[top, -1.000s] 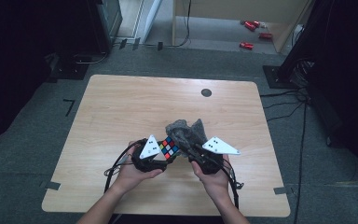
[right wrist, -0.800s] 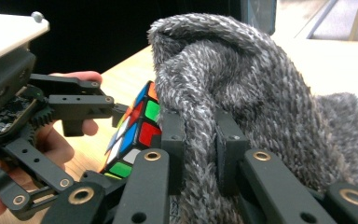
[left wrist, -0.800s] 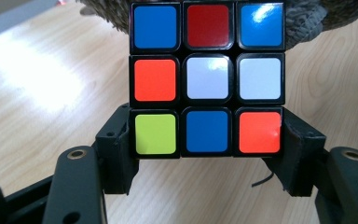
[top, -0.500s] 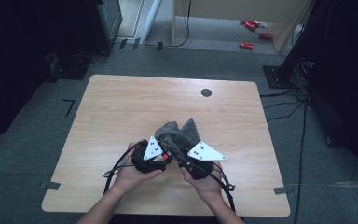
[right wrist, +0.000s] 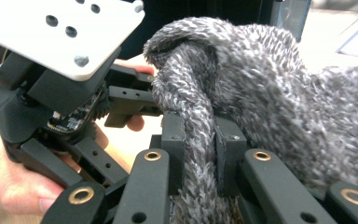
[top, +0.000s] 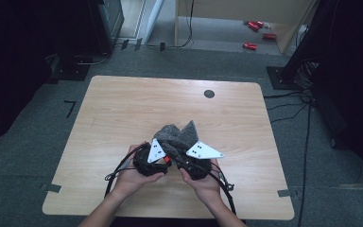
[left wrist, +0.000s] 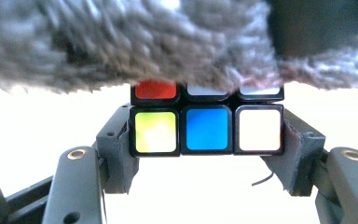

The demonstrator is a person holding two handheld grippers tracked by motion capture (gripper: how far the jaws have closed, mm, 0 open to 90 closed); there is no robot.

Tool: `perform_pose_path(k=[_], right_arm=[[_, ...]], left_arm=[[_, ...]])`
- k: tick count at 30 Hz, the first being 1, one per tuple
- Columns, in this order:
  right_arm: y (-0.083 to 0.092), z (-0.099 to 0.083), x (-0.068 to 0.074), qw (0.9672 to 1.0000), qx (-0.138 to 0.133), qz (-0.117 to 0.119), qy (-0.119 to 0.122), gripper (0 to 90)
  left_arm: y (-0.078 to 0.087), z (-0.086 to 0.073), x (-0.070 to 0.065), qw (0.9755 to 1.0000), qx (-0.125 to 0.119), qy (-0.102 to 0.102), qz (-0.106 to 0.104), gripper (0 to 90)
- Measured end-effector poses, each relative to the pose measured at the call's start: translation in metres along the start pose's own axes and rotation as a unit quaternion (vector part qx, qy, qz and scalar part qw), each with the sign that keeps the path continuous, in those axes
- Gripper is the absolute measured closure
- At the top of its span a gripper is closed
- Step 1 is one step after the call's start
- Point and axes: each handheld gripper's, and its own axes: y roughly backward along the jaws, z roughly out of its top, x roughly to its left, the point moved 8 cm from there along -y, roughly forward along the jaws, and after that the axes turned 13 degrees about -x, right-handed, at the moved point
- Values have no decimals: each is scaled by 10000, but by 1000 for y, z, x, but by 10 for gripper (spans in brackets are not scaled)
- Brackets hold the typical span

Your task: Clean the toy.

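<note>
A colour-tiled puzzle cube [left wrist: 206,129] is clamped between the jaws of my left gripper [left wrist: 206,135], showing a yellow, a blue and a white tile. A grey fuzzy cloth [left wrist: 121,42] hangs over the cube's top and hides its upper rows. My right gripper [right wrist: 199,140] is shut on a fold of that cloth [right wrist: 261,93], right beside the left gripper's white plate [right wrist: 60,28]. In the high view both grippers, left [top: 157,158] and right [top: 191,161], meet near the table's front middle. The cloth [top: 177,134] bunches over them and a red bit of cube [top: 168,161] peeks out.
The wooden table [top: 123,109] has a black round grommet [top: 209,93] at its far side. Cables [top: 116,172] trail from both grippers toward the front edge. Red objects [top: 250,46] lie on the floor beyond the table.
My right gripper has moved left against the left one, pulling the cloth over the cube. The cube's coloured face, plain a second ago, is now mostly covered.
</note>
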Motion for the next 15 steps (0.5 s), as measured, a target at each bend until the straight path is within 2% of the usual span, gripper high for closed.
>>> perform_pose_path(k=[2, 5, 7, 10, 13, 15], right_arm=[[0, -1, 3, 10000, 5, -27, 59, 784], [-3, -6, 11, 9998, 127, 83, 155, 783], [-4, -8, 13, 9995, 156, 74, 251, 783], [-1, 0, 5, 10000, 17, 24, 77, 783], [4, 6, -7, 9998, -111, -178, -59, 781], [4, 5, -6, 9998, -79, -173, -59, 780]], left_arm=[[0, 0, 0, 10000, -3, 18, -15, 353], [0, 0, 0, 10000, 12, 29, -7, 352], [0, 0, 0, 10000, 6, 37, -33, 352], [1, 2, 0, 10000, -50, 56, -51, 352], [1, 2, -1, 9999, -62, 74, -105, 352], [0, 2, -2, 9999, -56, 69, -96, 351]])
